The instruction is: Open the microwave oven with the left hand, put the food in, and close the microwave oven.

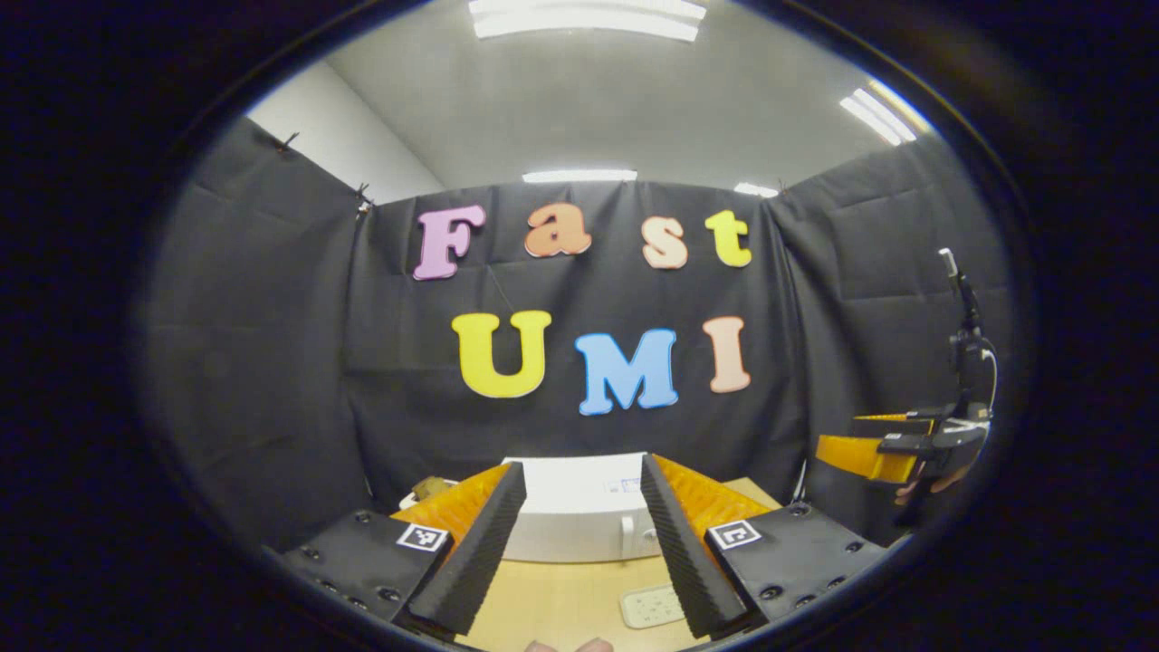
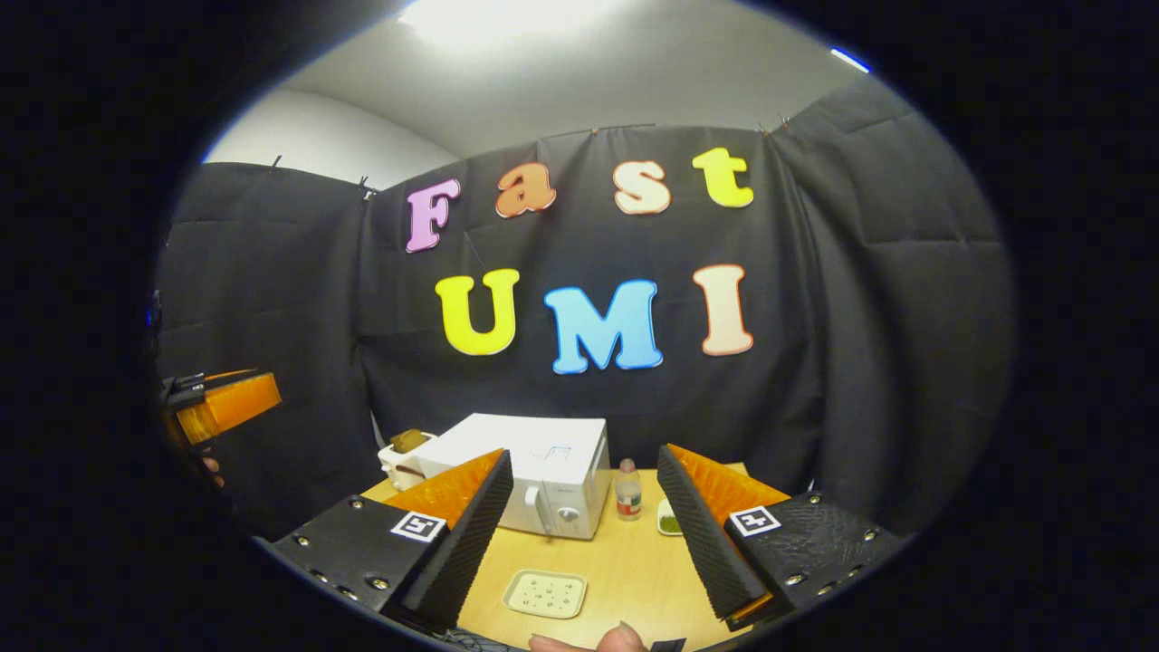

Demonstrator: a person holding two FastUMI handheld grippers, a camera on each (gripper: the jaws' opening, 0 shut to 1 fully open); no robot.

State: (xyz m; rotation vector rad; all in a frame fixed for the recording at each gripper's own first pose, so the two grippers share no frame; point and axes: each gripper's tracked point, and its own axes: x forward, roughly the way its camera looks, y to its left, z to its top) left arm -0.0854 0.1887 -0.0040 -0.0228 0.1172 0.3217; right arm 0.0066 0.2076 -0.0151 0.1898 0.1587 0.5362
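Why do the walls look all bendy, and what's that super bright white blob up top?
Left gripper view: the fisheye lens bends the booth wall, and the ceiling lights glare white. Right gripper view: the same bending, a ceiling light blown out to a blob, while the microwave and table stay fairly sharp.

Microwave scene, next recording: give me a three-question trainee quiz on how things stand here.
1. True or false: the microwave oven has its door shut.
2. Multiple choice: in the right gripper view, what lies on the table nearest the camera, in front of the oven? A) a small bottle B) a pale rectangular tray C) a mug
3. Fill in: both the left claw and the right claw are ____, holding nothing.

Key: 1 true; 2 B, since the small bottle stands farther back beside the oven; 3 open.
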